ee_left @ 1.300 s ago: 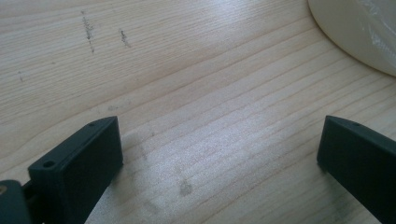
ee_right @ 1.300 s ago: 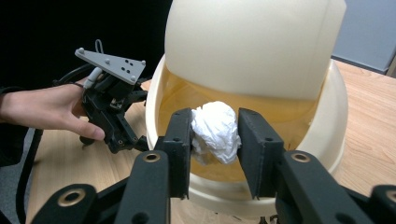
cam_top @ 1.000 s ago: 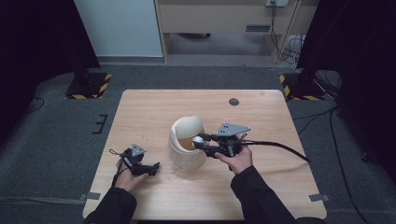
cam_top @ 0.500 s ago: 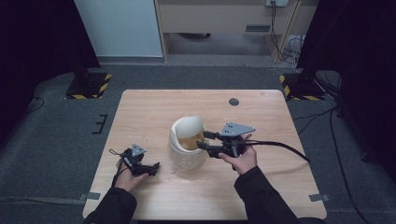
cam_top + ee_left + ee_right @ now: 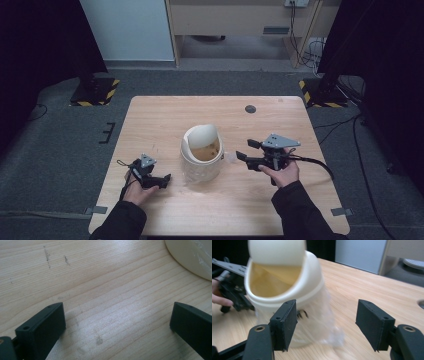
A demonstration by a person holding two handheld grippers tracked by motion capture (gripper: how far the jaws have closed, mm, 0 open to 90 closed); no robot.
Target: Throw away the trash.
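A small cream bin (image 5: 201, 160) with a rounded top stands near the middle of the wooden desk (image 5: 165, 115). Its swing lid (image 5: 202, 135) is tipped up and back, leaving the mouth open; a yellowish-brown lining or filling shows inside (image 5: 269, 278), but what it is cannot be told. A clear plastic bit (image 5: 231, 158) lies against the bin's right side; in the right gripper view it is a blurred, see-through smear (image 5: 322, 322) in front of the bin.

The right gripper (image 5: 242, 150) hovers just right of the bin, jaws spread wide and holding nothing. The left gripper (image 5: 162, 179) rests low at the bin's left, jaws likewise released over bare wood, with the bin's edge (image 5: 190, 257) cut off at the corner. A dark round spot (image 5: 250, 109) sits toward the desk's far edge.
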